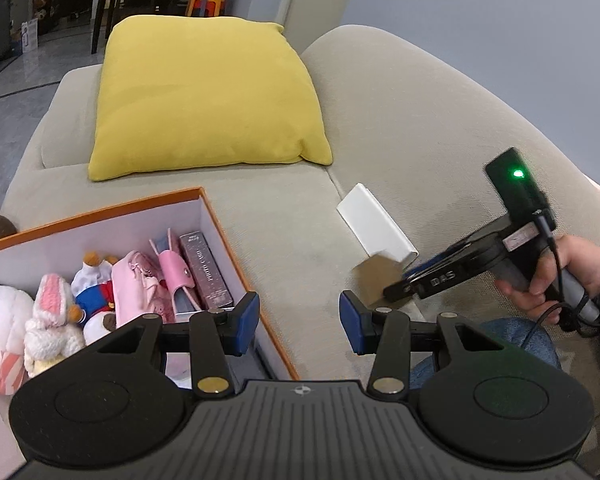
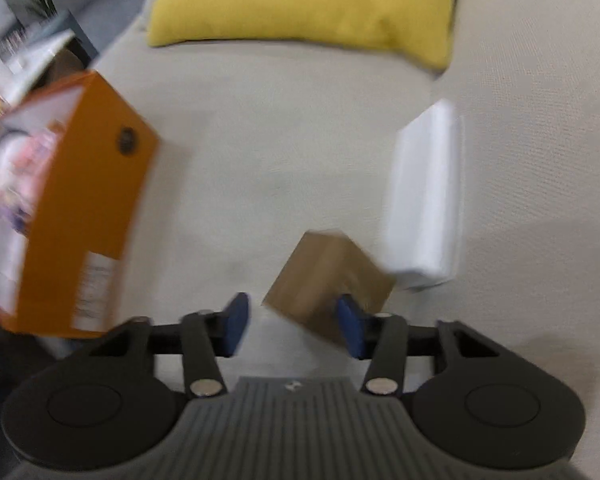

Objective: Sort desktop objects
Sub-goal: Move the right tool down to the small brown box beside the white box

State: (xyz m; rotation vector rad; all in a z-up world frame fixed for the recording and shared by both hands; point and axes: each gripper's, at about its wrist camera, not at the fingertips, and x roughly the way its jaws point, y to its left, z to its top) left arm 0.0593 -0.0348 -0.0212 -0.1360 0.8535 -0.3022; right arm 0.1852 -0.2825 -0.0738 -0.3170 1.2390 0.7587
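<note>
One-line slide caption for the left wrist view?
Empty left gripper hovers beside the orange box of toys while the right gripper reaches the brown box.

Left gripper [image 1: 299,322] hangs with its jaws apart and bare; right gripper [image 2: 292,322] tips steeply down, jaws parted, hand [image 1: 556,280] gripping its handle.

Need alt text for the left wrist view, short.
An empty, open left claw hangs over a beige sofa beside an orange box holding plush toys and pink items. To the right, a hand brings the right claw to a small brown box by a white box; a yellow cushion lies behind.
</note>
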